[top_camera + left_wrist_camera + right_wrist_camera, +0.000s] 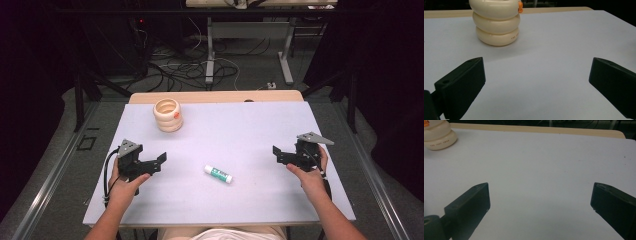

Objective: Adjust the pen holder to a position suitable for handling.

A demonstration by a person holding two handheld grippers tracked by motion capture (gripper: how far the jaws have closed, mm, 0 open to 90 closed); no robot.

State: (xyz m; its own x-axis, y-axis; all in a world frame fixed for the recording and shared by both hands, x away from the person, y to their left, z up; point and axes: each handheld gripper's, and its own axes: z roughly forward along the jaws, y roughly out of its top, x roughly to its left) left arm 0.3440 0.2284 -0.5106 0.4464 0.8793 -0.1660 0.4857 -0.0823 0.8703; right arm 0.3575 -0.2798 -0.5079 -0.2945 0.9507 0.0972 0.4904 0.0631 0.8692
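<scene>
in the high view the left gripper (150,162) and the right gripper (285,155) rest low at opposite sides of the pale tabletop (250,125), each held in a hand, jaws released and holding nothing. the glue stick (218,174) lies flat between them near the front edge, apart from both, a little closer to the left one. the cream stack of rings (168,115) with an orange spot on top stands toward the far left, well apart from the glue stick. in the left gripper view the jaws stand wide with bare tabletop (549,50) between them, and the stack of rings (497,23) rises ahead, slightly left of the gap. in the right gripper view the jaws are spread too, over bare tabletop (544,165), and the stack of rings (437,136) sits at the far left corner. judging by this, nothing has been picked up yet: the work looks to be at its very start, with the reach, the grasp and any placing all left to do.
</scene>
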